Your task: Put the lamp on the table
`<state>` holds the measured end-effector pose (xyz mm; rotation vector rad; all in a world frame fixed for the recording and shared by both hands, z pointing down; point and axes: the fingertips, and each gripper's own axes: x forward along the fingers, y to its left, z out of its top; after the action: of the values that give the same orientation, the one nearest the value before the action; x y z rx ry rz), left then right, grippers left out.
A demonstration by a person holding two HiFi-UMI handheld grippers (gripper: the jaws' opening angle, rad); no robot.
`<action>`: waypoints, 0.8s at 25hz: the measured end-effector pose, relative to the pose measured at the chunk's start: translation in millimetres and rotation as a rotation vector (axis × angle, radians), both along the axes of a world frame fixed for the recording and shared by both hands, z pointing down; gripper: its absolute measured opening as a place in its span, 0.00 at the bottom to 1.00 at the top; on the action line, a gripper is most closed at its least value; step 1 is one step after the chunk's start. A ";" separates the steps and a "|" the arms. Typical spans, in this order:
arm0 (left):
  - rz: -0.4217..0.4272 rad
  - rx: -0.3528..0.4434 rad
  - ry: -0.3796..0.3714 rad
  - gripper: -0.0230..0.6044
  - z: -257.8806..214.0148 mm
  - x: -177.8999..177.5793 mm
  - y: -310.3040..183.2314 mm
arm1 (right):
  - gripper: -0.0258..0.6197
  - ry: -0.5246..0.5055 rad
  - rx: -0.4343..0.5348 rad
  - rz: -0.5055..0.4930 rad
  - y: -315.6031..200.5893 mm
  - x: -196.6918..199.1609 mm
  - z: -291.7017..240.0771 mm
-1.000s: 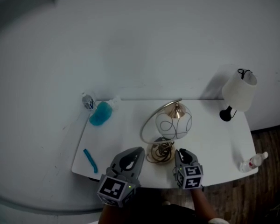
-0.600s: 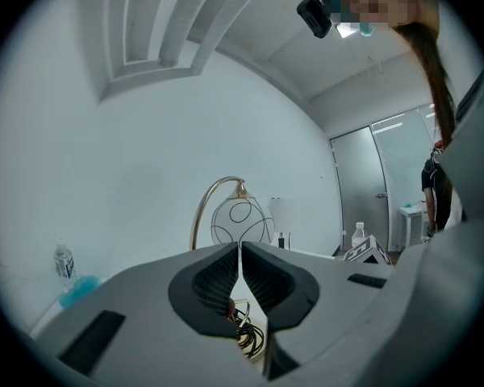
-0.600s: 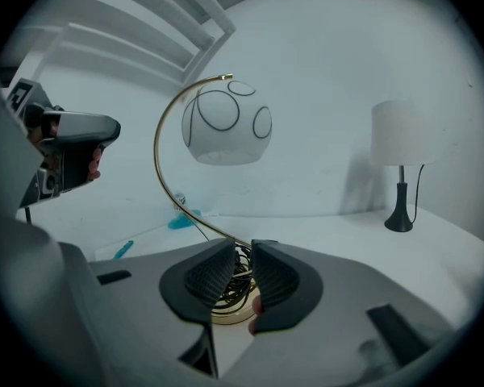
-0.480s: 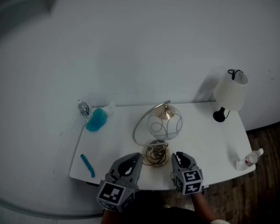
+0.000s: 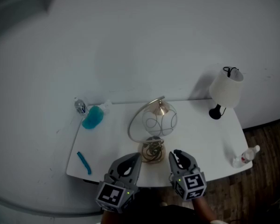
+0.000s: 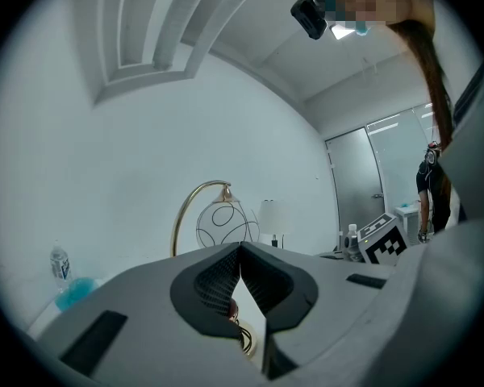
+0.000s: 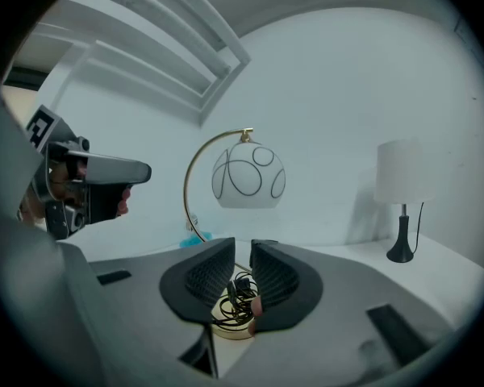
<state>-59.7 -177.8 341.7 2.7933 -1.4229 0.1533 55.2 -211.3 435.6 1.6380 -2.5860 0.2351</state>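
Note:
A lamp with a gold arc and a white globe (image 5: 158, 120) stands upright at the middle of the white table (image 5: 200, 143). Its cord lies coiled on the round base (image 5: 151, 151). Both grippers hover at the table's front edge, just short of the base. My left gripper (image 5: 130, 162) is shut, tips touching, nothing held. My right gripper (image 5: 178, 158) has its jaws a narrow slit apart, also holding nothing. In the left gripper view the globe (image 6: 226, 226) rises beyond the left gripper (image 6: 240, 248). In the right gripper view the cord (image 7: 238, 293) shows behind the right gripper (image 7: 242, 248).
A second lamp with a white shade (image 5: 226, 90) stands at the table's back right corner. A blue bottle (image 5: 91, 117) and a small water bottle (image 5: 79, 106) sit at the back left. A blue stick (image 5: 84, 162) lies front left, a small bottle (image 5: 242, 157) front right.
Both grippers have drawn back a little from the lamp's base toward the table's front edge. The lamp stays where it stood. The head camera has pulled away slightly.

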 end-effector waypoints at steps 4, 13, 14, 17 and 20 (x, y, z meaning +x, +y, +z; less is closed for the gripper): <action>0.001 0.006 0.002 0.05 -1.3 3.8 5.0 | 0.15 0.015 0.071 -0.021 12.1 -2.6 -21.7; 0.001 0.001 0.022 0.05 -1.3 8.4 10.3 | 0.11 0.020 0.212 -0.046 31.6 -6.1 -69.8; 0.000 0.001 0.023 0.05 -1.6 8.5 10.1 | 0.10 0.019 0.227 -0.044 33.1 -5.6 -74.5; 0.002 0.005 0.024 0.05 -3.6 9.5 10.1 | 0.10 0.025 0.260 -0.042 37.0 -4.6 -85.0; 0.001 0.014 0.026 0.05 -7.0 9.5 11.3 | 0.10 0.021 0.286 -0.046 40.6 -6.2 -93.9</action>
<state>-50.2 -166.5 334.7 2.7965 -1.4222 0.1066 49.0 -170.7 341.7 1.6471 -2.7406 -0.1619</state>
